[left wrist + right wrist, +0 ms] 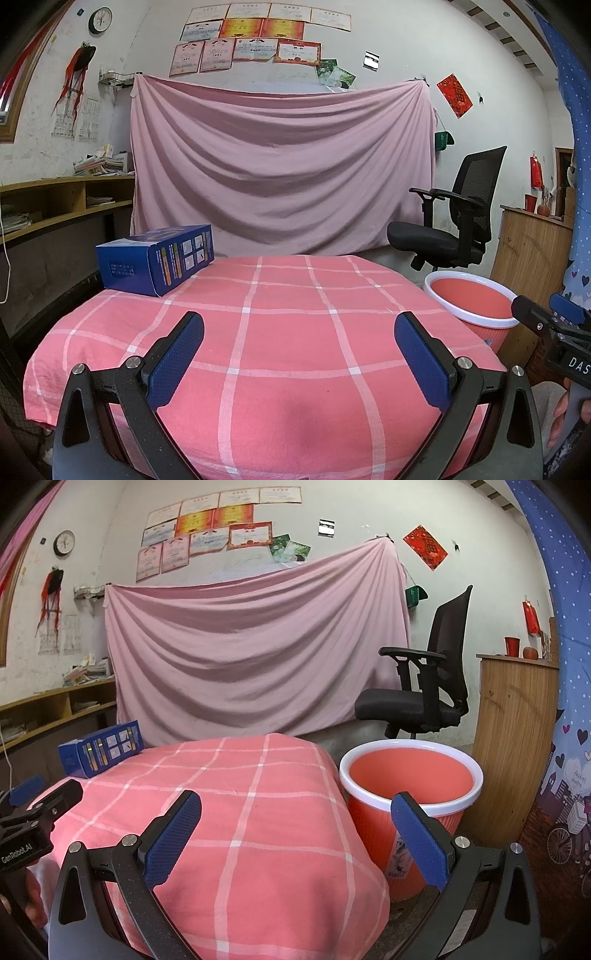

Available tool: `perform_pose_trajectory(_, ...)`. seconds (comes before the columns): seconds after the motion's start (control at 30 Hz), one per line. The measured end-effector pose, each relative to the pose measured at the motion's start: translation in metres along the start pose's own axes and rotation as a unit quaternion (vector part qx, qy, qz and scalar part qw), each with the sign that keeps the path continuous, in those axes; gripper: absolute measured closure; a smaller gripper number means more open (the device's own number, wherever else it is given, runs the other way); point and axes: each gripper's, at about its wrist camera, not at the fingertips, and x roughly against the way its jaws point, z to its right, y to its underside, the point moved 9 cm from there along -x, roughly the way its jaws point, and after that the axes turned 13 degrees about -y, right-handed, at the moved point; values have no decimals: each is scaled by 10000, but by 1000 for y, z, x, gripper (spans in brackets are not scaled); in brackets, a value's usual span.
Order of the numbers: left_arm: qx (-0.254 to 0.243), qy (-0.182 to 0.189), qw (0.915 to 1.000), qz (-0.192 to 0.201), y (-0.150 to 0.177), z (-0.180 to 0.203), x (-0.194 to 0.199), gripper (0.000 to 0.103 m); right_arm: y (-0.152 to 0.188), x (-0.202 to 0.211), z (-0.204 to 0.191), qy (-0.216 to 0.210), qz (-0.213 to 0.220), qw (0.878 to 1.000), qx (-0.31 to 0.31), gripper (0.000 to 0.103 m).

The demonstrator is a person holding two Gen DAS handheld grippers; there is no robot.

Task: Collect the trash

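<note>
A blue cardboard box (157,259) lies at the far left corner of the table with the pink checked cloth (288,332); it also shows in the right wrist view (101,748). A red bin with a white rim (471,306) stands on the floor right of the table, and in the right wrist view (410,801). My left gripper (299,343) is open and empty over the table's near edge. My right gripper (295,821) is open and empty over the table's right front corner, its right finger in front of the bin. Each gripper shows at the edge of the other's view.
A black office chair (454,229) stands behind the bin. A wooden cabinet (513,738) stands to the bin's right. A pink sheet (280,166) hangs on the back wall. Wooden shelves (62,203) with papers run along the left.
</note>
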Motion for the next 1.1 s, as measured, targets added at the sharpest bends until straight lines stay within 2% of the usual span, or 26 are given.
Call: perform_pose_trajectory(1.1,-17,-33,9997,-225,5,-2,-9,2,5,-8,10,-31,-133,9999,-56,0)
